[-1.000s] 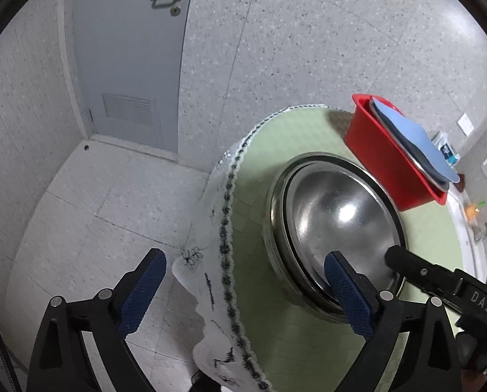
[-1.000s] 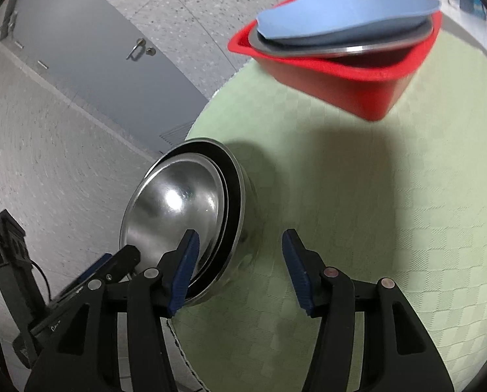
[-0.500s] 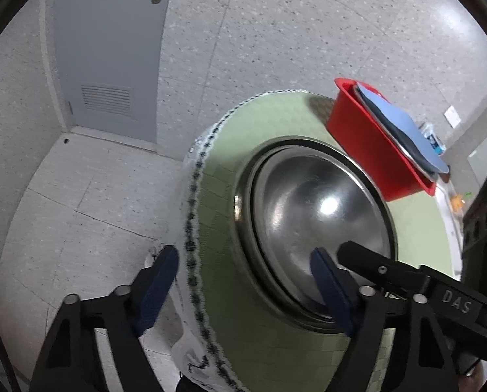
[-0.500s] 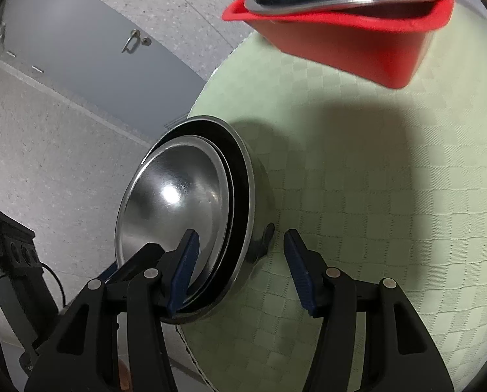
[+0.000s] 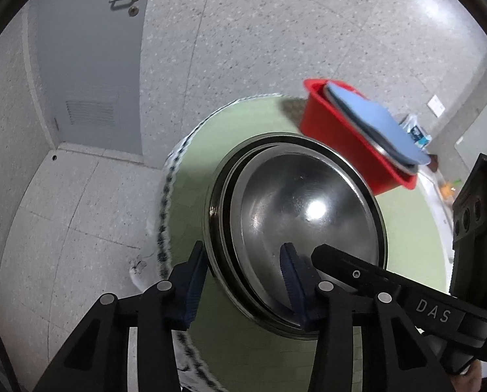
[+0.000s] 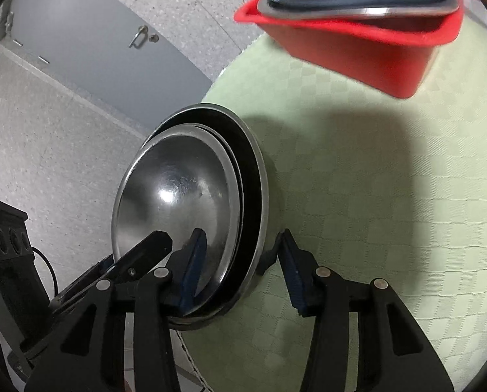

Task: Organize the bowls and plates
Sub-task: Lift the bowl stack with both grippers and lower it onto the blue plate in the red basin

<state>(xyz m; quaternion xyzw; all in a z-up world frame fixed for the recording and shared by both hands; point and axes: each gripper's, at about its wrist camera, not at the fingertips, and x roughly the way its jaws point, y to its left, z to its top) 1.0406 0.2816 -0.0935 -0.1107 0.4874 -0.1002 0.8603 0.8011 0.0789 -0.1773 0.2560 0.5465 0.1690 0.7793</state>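
A stack of nested steel bowls [image 5: 302, 215] sits on the round green table [image 5: 194, 196]; it also shows in the right wrist view [image 6: 178, 196]. My left gripper [image 5: 243, 277] is open and straddles the stack's near-left rim, one finger outside, one inside. My right gripper [image 6: 243, 268] is open and straddles the rim on the other side. A red tub [image 5: 348, 140] at the back holds a steel plate under a blue plate [image 5: 374, 121]; it also shows in the right wrist view [image 6: 357, 45].
The table's lace-edged cloth [image 5: 165, 202] hangs over the left edge by the bowls. A grey door [image 5: 89, 58] and a speckled wall stand behind. Small items [image 5: 416, 130] lie beyond the tub.
My left gripper has narrowed and moved in over the bowls' rim. My right gripper has stayed at the rim, slightly closer.
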